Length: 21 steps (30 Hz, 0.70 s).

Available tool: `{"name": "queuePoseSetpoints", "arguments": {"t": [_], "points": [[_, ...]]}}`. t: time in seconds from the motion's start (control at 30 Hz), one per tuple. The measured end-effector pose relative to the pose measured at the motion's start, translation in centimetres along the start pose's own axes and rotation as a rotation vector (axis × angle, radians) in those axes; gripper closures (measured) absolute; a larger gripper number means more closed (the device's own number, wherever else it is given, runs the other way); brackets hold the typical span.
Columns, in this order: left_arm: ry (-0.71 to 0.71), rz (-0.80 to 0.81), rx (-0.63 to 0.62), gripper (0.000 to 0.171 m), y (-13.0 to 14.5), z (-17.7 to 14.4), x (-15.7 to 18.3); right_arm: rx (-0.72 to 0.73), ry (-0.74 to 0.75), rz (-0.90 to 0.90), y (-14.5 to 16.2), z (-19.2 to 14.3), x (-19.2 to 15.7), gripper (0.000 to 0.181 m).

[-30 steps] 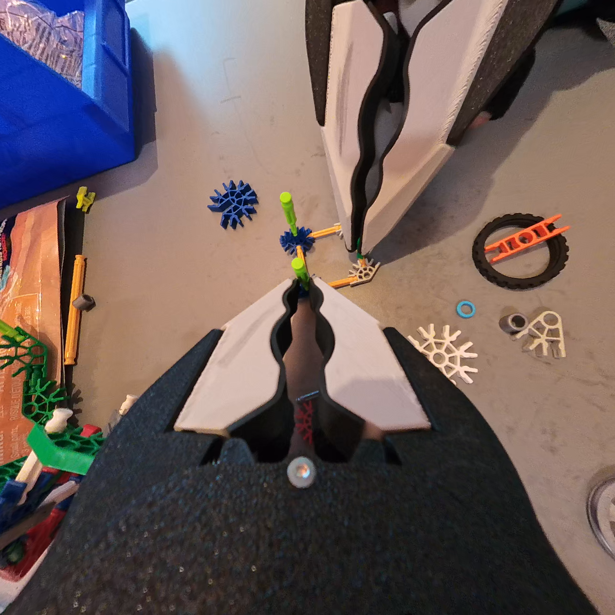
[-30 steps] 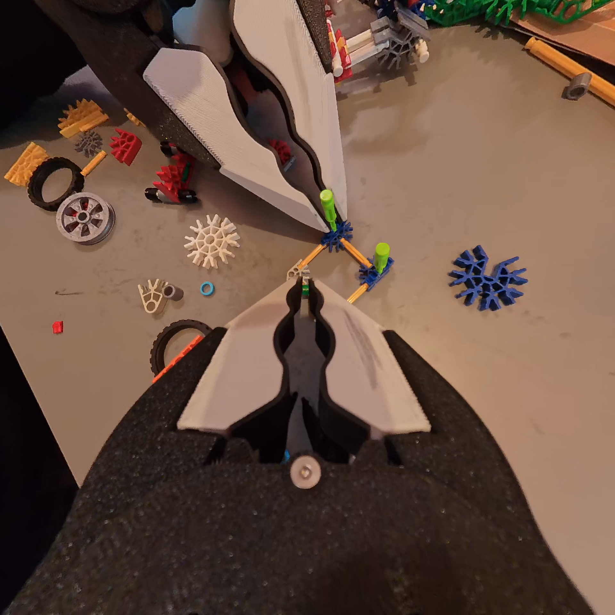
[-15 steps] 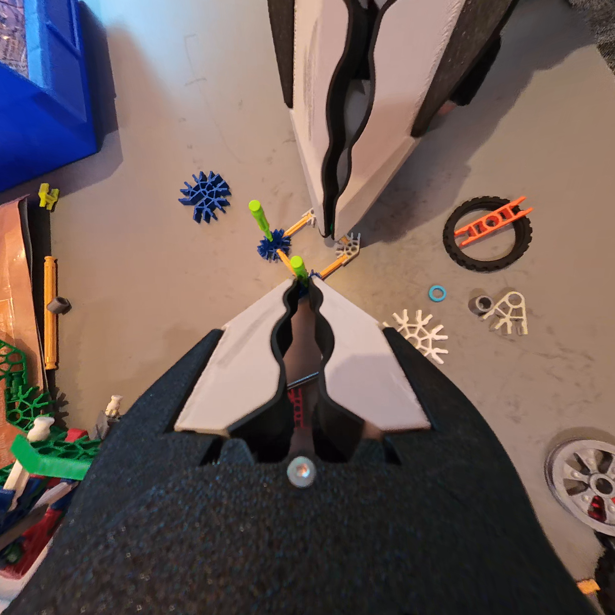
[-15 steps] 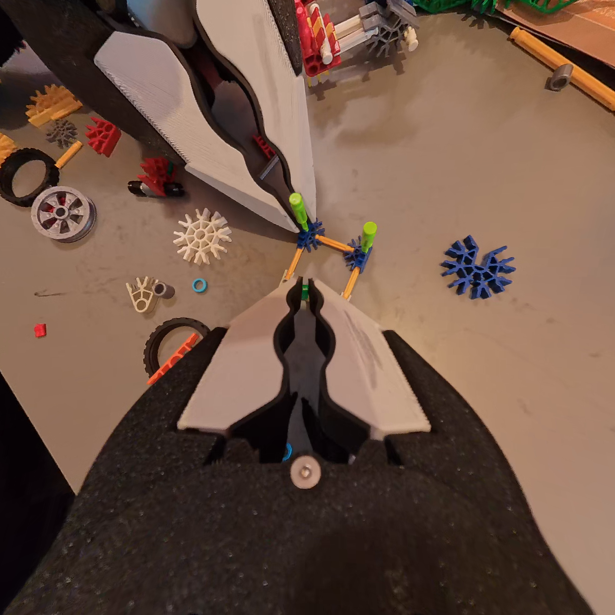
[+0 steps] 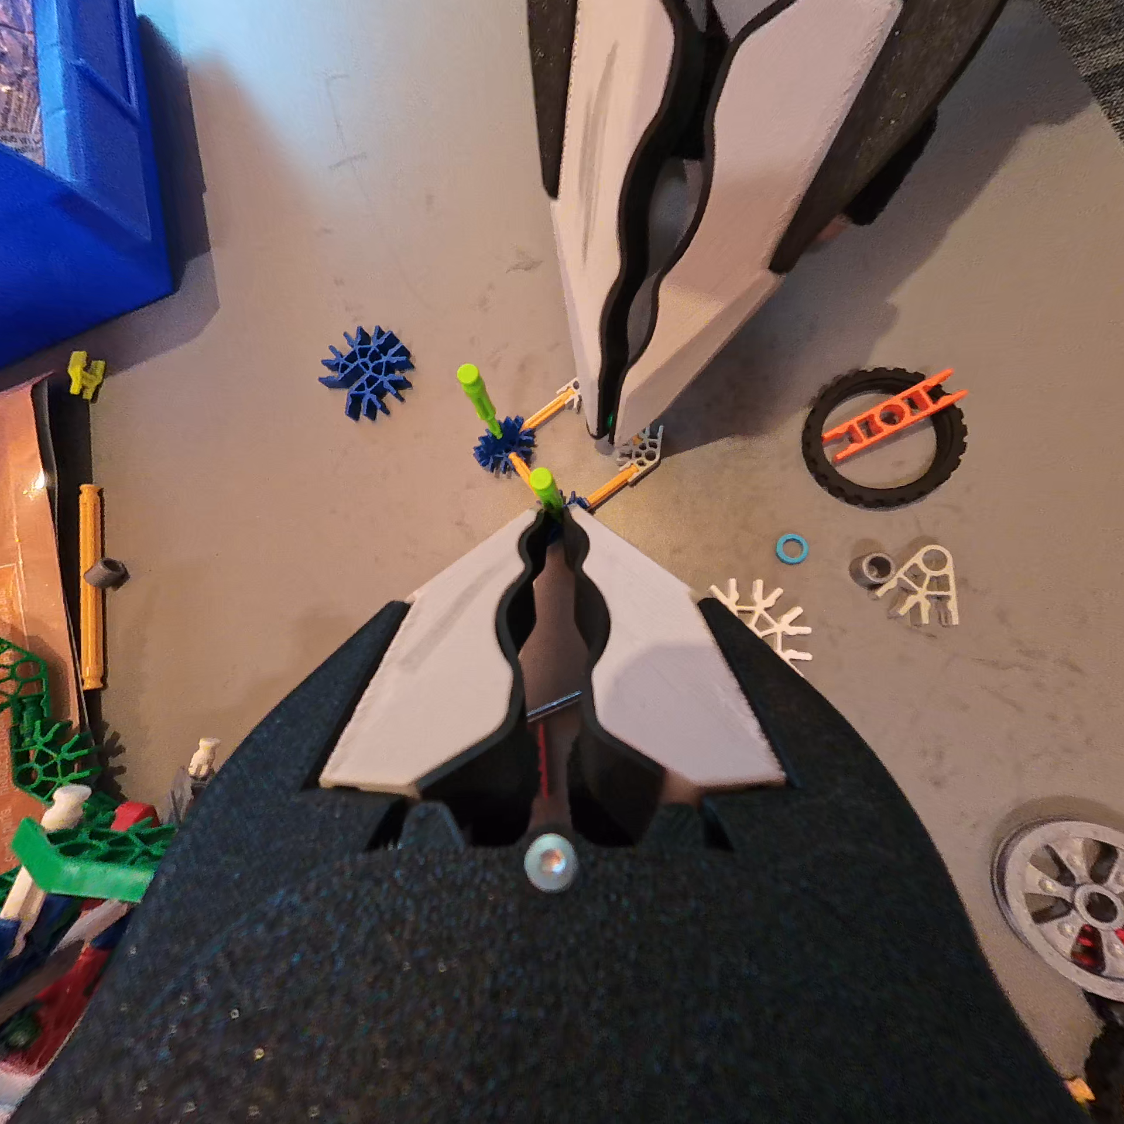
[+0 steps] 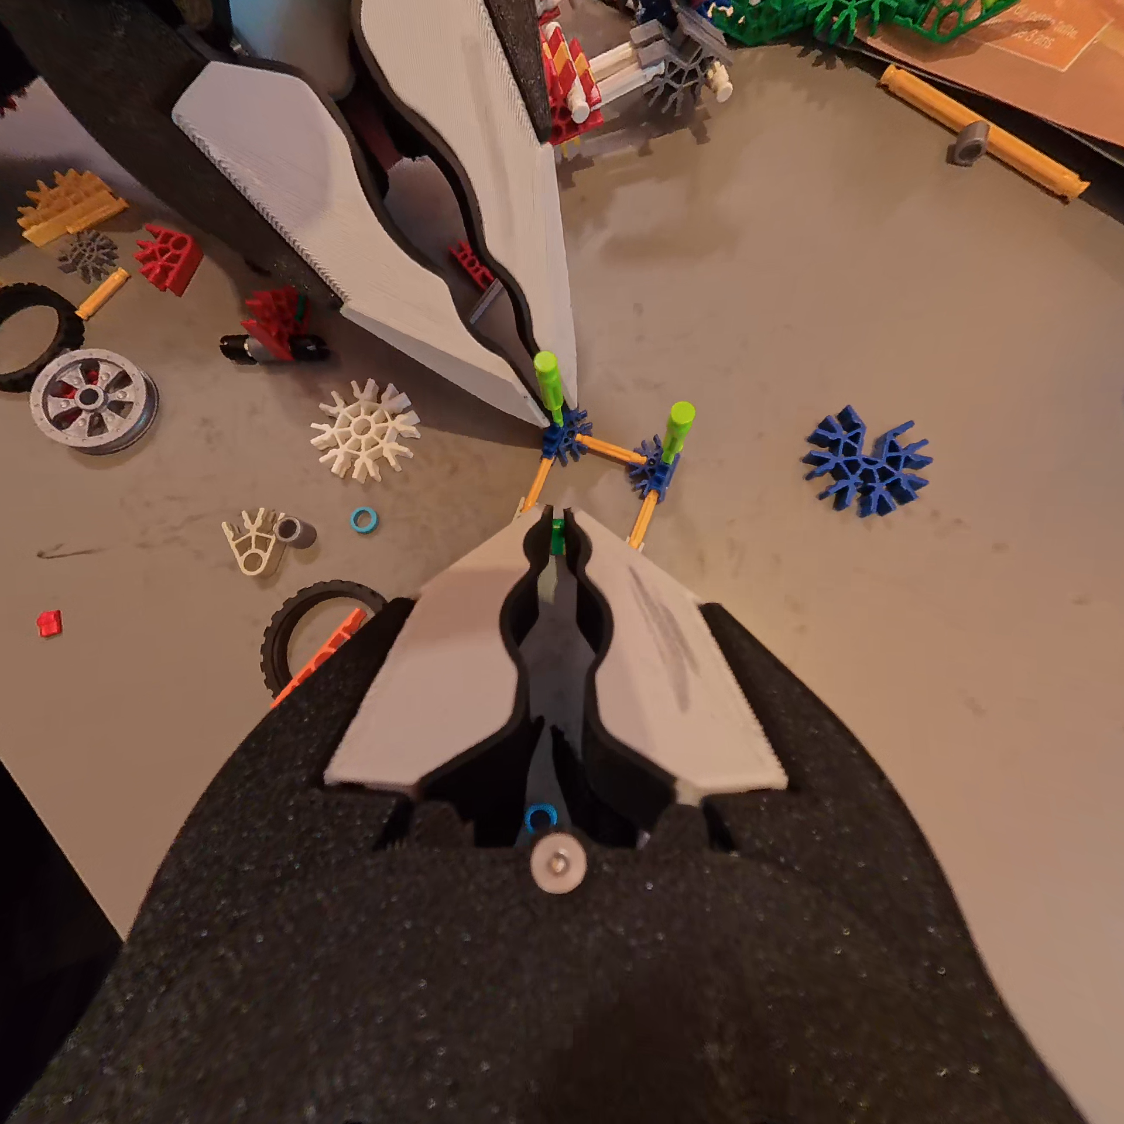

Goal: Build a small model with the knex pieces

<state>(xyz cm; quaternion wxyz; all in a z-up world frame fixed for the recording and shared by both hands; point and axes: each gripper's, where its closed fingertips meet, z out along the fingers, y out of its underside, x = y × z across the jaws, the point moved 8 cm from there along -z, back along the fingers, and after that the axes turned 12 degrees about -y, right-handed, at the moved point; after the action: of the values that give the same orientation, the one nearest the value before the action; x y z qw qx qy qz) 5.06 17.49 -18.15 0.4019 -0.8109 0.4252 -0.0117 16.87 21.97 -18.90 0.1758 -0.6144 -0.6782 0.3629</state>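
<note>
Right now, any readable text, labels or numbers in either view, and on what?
Brown cardboard sheet: a few small printed lines, partly blurred. I don't copy writing out.
Same sheet at the left edge of the left wrist view: print too blurred to read.
Blue bin, toy pieces, both grippers: no writing that I can make out.

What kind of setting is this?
Likely a hobby or toy-building tabletop: loose construction-toy connectors like the blue snowflake piece, a spoked toy wheel, and a blue storage bin on a plain grey table.
</note>
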Motion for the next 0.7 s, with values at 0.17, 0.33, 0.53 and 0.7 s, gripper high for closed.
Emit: {"name": "queuePoseSetpoints", "arguments": {"t": [0.17, 0.33, 0.53, 0.7], "points": [[0.002, -0.003, 0.001, 0.170, -0.07, 0.06, 0.08, 0.032, 0.007, 0.018, 0.30, -0.12, -0.10, 0.179], [0.004, -0.005, 0.004, 0.171, -0.16, 0.13, 0.16, 0.060, 0.000, 0.038, 0.64, -0.27, -0.32, 0.178], [0.002, 0.000, 0.004, 0.171, -0.26, 0.17, 0.25, 0.072, 0.006, 0.044, 0.86, -0.44, -0.48, 0.178], [-0.003, 0.003, 0.001, 0.171, -0.29, 0.19, 0.27, 0.071, 0.012, 0.027, 0.96, -0.51, -0.74, 0.178]]}}
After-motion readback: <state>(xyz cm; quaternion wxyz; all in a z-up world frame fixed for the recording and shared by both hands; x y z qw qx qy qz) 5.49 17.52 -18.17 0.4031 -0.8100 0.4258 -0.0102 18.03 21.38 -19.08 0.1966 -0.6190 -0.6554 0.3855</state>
